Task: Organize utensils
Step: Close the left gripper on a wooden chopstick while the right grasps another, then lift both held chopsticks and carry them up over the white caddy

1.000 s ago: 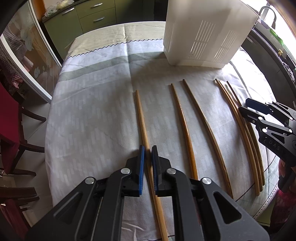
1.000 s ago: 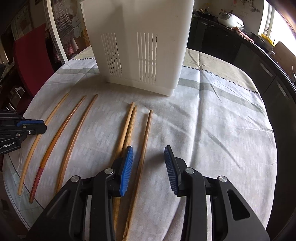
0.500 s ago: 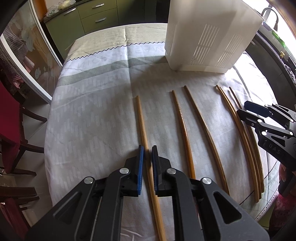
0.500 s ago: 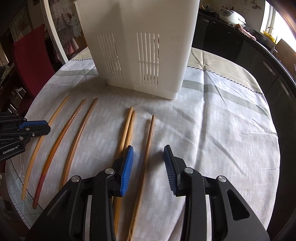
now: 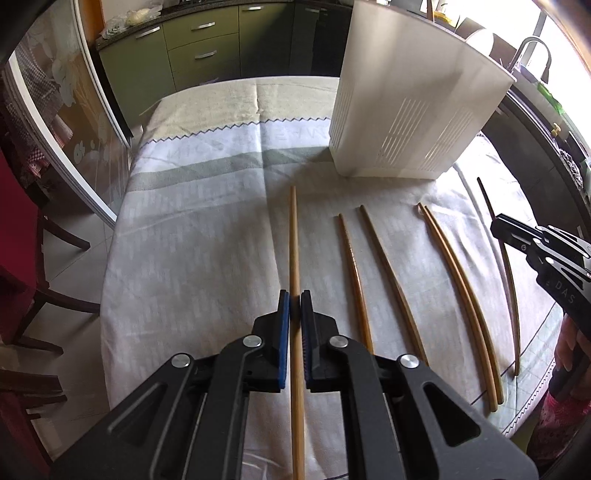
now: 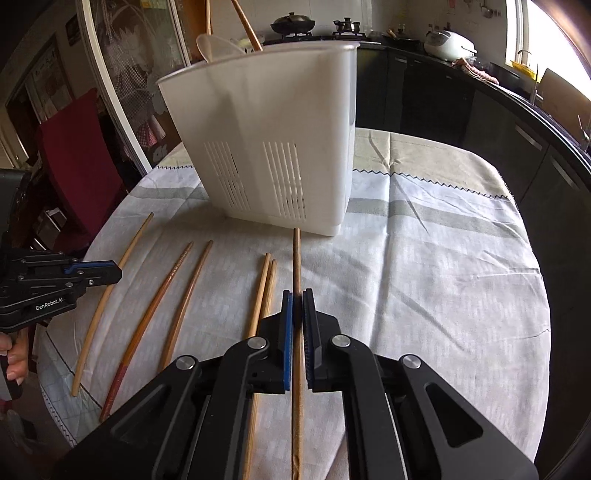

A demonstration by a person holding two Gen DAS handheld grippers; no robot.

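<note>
Holder: one white plastic bin with slotted walls, upright on the cloth toward the table's far edge. In the right wrist view you can see a pale spoon-like utensil and two wooden sticks rising above its rim at the far left corner; the rest of its inside is hidden from you.

Chopsticks, six in all, none in the holder, in a row between the holder and the near edge, tips toward the holder.

Left stick: your left gripper is clenched on it, blue pads on both sides. It is the end one nearest the table's left edge.

Right stick: your right gripper has just been closing and now grasps it, the stick running straight between the pads. Its tip lies just short of the holder's base. It looks raised off the cloth in the left wrist view, but you cannot be sure.

Middle sticks: two singles, one with a red end near the near edge, lying apart on the cloth; then a pair side by side and touching, just beside your right stick.

Hands: fingers on the left gripper's handle show at the picture's left edge.
</note>
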